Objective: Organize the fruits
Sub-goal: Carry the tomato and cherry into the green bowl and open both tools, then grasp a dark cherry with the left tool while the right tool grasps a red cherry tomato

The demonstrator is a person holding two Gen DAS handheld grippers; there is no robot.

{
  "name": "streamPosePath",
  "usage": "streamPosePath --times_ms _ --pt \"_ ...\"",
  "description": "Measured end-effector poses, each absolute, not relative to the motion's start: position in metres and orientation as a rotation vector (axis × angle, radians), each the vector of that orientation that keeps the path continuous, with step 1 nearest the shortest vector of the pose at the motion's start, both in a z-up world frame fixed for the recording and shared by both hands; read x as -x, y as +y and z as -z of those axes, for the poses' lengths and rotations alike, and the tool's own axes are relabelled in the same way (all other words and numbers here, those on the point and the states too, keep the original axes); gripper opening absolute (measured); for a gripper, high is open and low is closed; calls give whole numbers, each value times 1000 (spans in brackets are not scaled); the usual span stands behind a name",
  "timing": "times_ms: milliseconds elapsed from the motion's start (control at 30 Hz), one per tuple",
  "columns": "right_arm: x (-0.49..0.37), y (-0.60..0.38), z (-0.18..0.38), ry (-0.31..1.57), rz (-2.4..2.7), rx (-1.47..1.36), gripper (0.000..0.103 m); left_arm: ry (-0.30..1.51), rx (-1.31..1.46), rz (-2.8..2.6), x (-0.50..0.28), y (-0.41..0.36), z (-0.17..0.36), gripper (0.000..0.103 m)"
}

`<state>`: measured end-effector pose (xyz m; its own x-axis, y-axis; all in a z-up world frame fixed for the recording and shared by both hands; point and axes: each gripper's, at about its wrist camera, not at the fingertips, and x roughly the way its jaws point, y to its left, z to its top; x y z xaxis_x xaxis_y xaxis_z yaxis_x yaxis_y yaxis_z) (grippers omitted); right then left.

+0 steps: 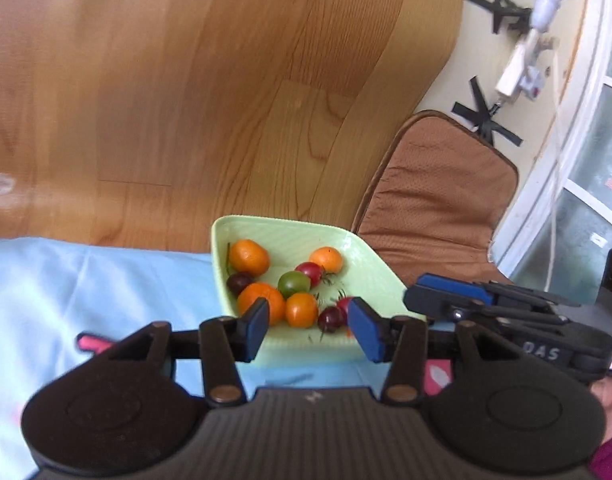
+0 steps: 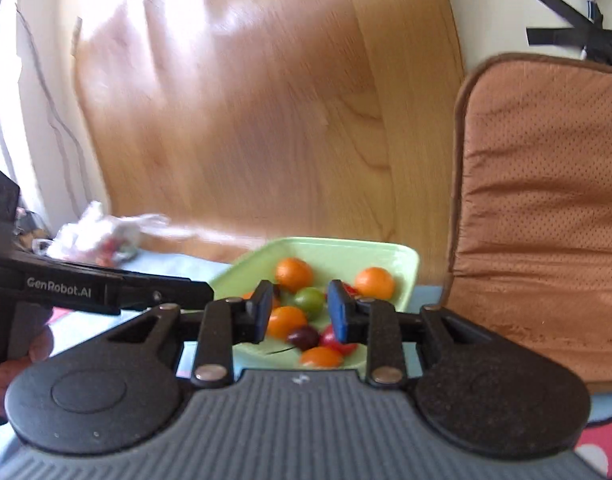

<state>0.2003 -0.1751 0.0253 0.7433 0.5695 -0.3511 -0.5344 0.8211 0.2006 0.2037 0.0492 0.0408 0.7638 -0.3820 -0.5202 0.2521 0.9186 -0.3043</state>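
A pale green dish (image 1: 290, 232) sits on a light blue cloth and holds several small fruits: orange ones (image 1: 249, 256), a green one (image 1: 293, 283), red ones (image 1: 310, 271) and dark purple ones (image 1: 239, 282). My left gripper (image 1: 309, 326) is open and empty, just above the dish's near rim. My right gripper (image 2: 300, 314) is open and empty over the same dish (image 2: 346, 250), with the green fruit (image 2: 309, 300) seen between its fingers. The right gripper also shows in the left wrist view (image 1: 446, 294), at the dish's right side.
A brown seat cushion (image 1: 438, 200) lies to the right of the dish. A clear plastic bag (image 2: 94, 236) with fruit lies at the left on the cloth. Wooden floor (image 1: 186, 100) lies beyond. Pink patterned cloth (image 2: 598, 444) shows at the near edge.
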Motion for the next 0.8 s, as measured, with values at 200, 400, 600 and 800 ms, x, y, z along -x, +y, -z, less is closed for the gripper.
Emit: streamPosePath --times_ms 200,400,600,800 --pt "-184 -170 -16 571 -768 -50 46 693 53 381 -174 38 -24 45" --pt "-195 -149 -2 745 -869 23 45 759 -76 427 -173 22 -15 42" --pt "-206 -137 8 777 -894 53 35 808 -120 443 -183 21 -2 29" --pt "-204 -144 10 757 -863 38 27 790 -92 452 -185 14 -3 29"
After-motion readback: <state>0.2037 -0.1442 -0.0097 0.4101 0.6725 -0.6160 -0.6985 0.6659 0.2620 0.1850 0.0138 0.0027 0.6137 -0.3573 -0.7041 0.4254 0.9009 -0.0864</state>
